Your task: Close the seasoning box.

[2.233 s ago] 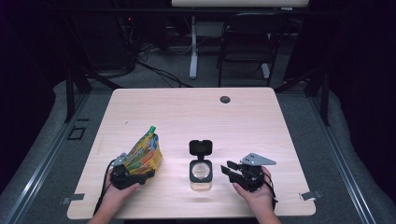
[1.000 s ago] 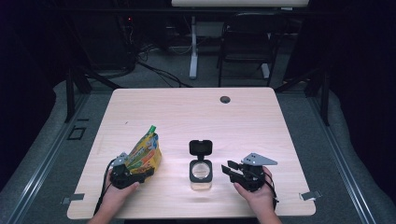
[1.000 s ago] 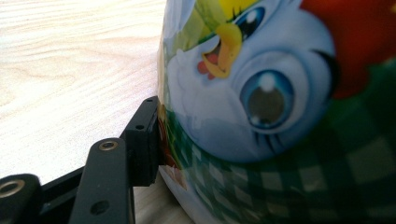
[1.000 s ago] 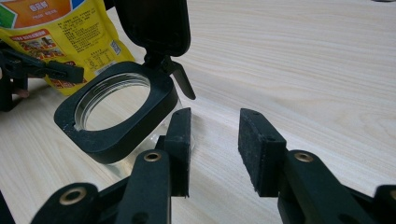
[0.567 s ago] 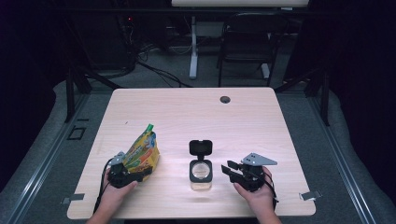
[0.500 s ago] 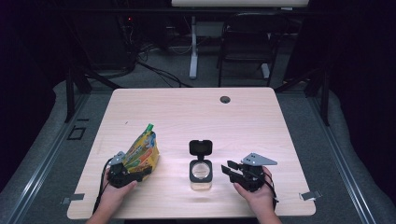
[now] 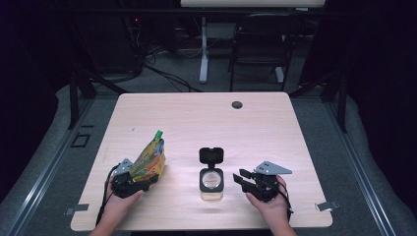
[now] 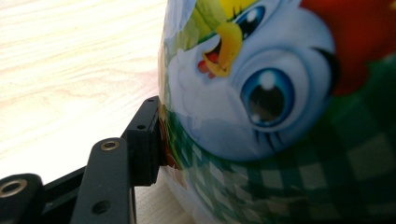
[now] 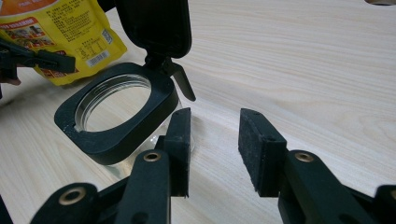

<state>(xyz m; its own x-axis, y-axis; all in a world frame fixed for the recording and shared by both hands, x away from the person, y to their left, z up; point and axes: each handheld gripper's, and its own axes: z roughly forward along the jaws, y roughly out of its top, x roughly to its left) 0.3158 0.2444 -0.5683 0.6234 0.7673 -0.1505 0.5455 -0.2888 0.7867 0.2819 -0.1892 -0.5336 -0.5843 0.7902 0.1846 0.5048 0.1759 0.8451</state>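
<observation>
While I watch from the high view, my left gripper (image 7: pixel 140 181) sits at the near left of the table (image 7: pixel 196 118), clamped on the lower end of the yellow snack pouch (image 7: pixel 149 160), whose green spout points away from me. In the left gripper view one black pad (image 8: pixel 145 140) presses against the pouch's printed face (image 8: pixel 280 116); the other jaw is hidden behind it. My right gripper (image 7: pixel 242 178) rests near the right edge, jaws parted and holding nothing. Just beside its jaws in the right gripper view stands the clear jar (image 9: pixel 119 121), its black hinged lid (image 9: pixel 156 25) flipped up, between the two grippers.
</observation>
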